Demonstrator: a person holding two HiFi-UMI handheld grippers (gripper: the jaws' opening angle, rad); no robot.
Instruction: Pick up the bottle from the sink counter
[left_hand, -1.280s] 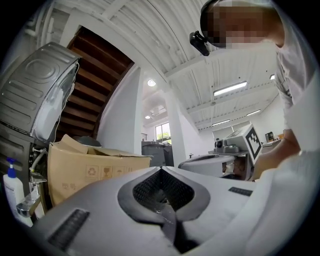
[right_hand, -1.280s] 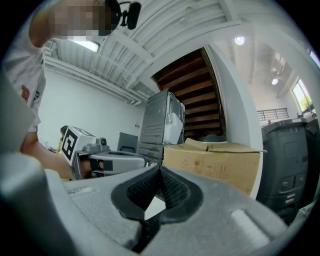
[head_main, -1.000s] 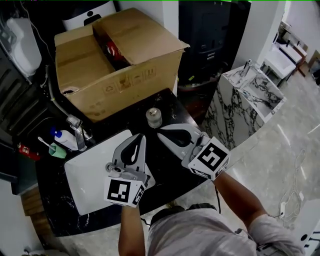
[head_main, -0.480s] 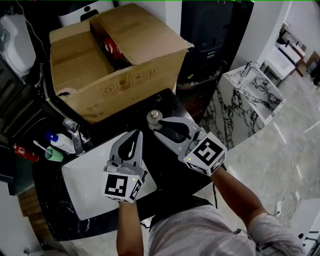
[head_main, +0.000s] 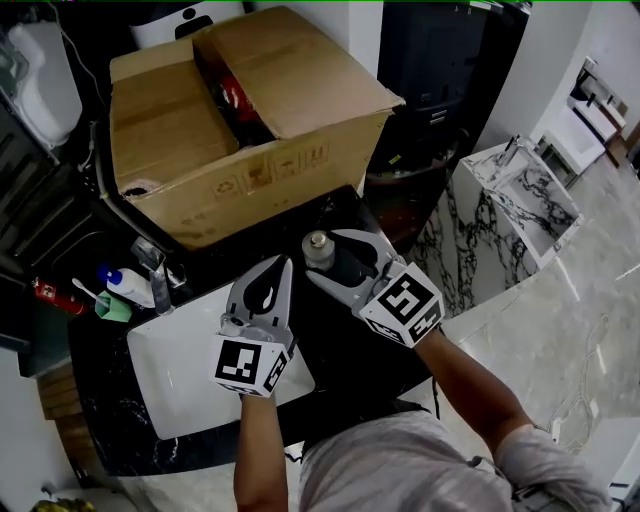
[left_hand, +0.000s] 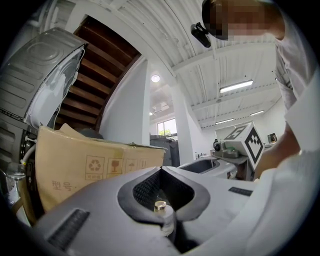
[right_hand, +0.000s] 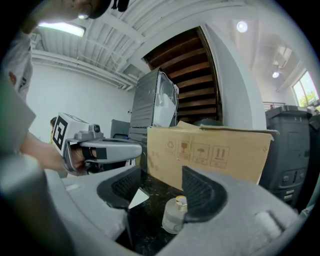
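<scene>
A small grey bottle (head_main: 319, 250) with a gold cap stands upright on the black sink counter (head_main: 345, 345), just in front of a cardboard box. My right gripper (head_main: 337, 260) reaches it from the right, and its jaws are opening with the bottle between their tips. In the right gripper view the bottle (right_hand: 175, 216) stands close beside the right-hand pad, and the right gripper (right_hand: 161, 189) does not squeeze it. My left gripper (head_main: 281, 268) hovers shut over the basin's far edge, left of the bottle. Through the left gripper (left_hand: 161, 171) the bottle (left_hand: 163, 214) shows in the gap below the touching tips.
A large open cardboard box (head_main: 240, 120) fills the counter's back. The white basin (head_main: 175, 370) lies at the left with its faucet (head_main: 155, 270); a blue-and-white soap bottle (head_main: 127, 284) and a green cup (head_main: 113, 307) stand beside it. A marble stand (head_main: 520, 190) is at the right.
My right gripper has moved forward up to the bottle and its jaws have gone from shut to open around it. The left gripper has stayed shut beside it.
</scene>
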